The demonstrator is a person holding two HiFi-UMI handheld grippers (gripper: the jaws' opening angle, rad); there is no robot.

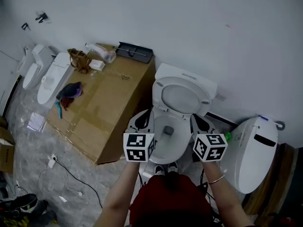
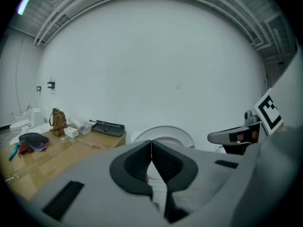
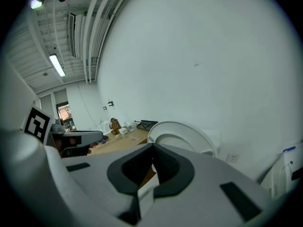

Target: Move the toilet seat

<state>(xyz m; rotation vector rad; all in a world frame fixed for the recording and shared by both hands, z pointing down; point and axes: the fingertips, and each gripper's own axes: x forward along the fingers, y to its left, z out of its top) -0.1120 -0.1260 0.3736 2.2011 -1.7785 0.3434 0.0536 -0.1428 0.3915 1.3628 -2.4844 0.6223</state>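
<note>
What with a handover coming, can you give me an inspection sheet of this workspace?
Surface: grey marbled floor, white papers lying on it.
Job's things: white toilet seat raised against the tank.
Clutter: brown bag, black tray, dark cloth on brown cardboard box.
Grippers: left gripper and right gripper flank the white bowl, fingers together, empty.
Cables: thin dark cable across floor.
Surroundings: white wall; another white toilet at right.
</note>
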